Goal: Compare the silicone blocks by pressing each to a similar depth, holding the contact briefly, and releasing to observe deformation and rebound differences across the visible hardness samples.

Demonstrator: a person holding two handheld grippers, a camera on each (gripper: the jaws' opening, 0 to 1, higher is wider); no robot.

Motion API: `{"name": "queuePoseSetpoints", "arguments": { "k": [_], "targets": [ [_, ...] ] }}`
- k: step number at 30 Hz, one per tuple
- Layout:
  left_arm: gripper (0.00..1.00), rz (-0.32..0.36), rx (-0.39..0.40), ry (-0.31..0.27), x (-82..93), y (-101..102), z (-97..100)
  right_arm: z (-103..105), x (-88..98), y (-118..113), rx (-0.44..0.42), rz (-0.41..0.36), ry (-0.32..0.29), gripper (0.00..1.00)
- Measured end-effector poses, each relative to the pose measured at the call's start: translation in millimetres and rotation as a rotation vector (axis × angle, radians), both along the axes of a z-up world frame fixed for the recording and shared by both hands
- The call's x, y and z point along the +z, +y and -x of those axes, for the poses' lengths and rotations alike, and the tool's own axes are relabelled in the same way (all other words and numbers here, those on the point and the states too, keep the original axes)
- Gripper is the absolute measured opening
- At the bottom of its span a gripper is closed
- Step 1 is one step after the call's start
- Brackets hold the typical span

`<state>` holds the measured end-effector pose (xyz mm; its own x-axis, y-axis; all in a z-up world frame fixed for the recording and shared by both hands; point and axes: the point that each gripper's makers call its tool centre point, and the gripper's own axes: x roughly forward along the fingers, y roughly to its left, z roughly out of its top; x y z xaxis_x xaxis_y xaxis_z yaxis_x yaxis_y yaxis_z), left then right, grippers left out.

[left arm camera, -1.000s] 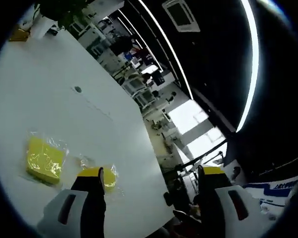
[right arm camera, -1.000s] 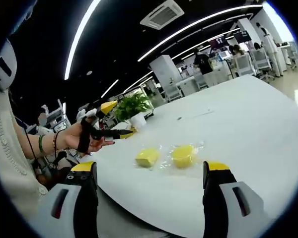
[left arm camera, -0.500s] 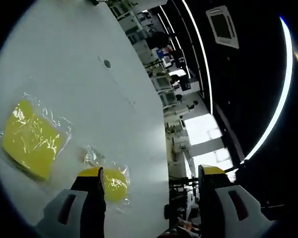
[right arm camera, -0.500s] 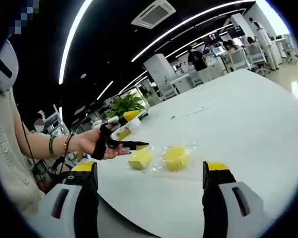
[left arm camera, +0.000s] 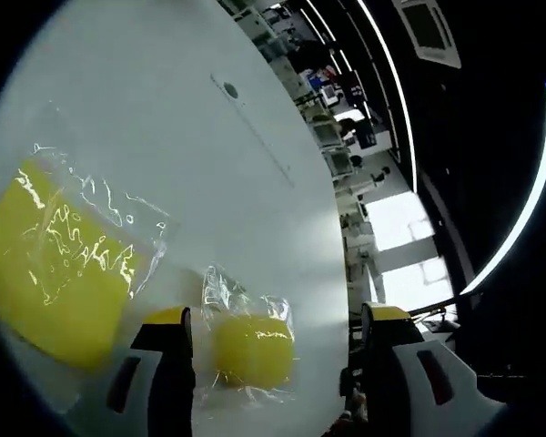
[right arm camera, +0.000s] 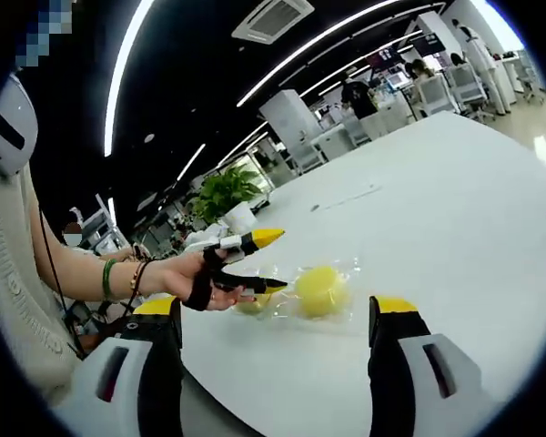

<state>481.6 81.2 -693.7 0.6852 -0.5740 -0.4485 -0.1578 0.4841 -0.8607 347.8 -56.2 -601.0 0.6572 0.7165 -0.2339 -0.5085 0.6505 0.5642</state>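
Closer now, the open, empty left tongs (right arm camera: 255, 261) reach over the square block (left arm camera: 59, 264), probably to press it (right tongs (right arm camera: 278, 319) wait open, empty).

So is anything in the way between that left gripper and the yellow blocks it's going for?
Only their clear plastic wrap. The left gripper, jaws open, hovers just above the square block, beside the round block; the white table between is bare.

White table (right arm camera: 455, 209): two bagged yellow silicone blocks, square block (left arm camera: 59, 273) just beside round block (left arm camera: 252, 350); potted plant (right arm camera: 226, 196) far edge.
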Motion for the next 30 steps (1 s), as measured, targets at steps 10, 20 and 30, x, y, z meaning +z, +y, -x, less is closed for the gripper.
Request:
{"name": "queuePoseSetpoints", "arguments": {
  "k": [10,20,30],
  "targets": [
    [0.58,-0.037,-0.025,-0.011,-18.9,-5,-5.1,-10,-6.2,6,0.023,-0.004,0.024,0.76],
    [0.25,-0.160,-0.008,0.001,-37.7,1,-9.3,-13,-13.6,4,0.033,0.003,0.049,0.74],
    [0.07,-0.206,0.003,-0.002,-47.1,8,-12.9,-12,-21.6,4,0.042,0.007,0.071,0.72]
  ]
}}
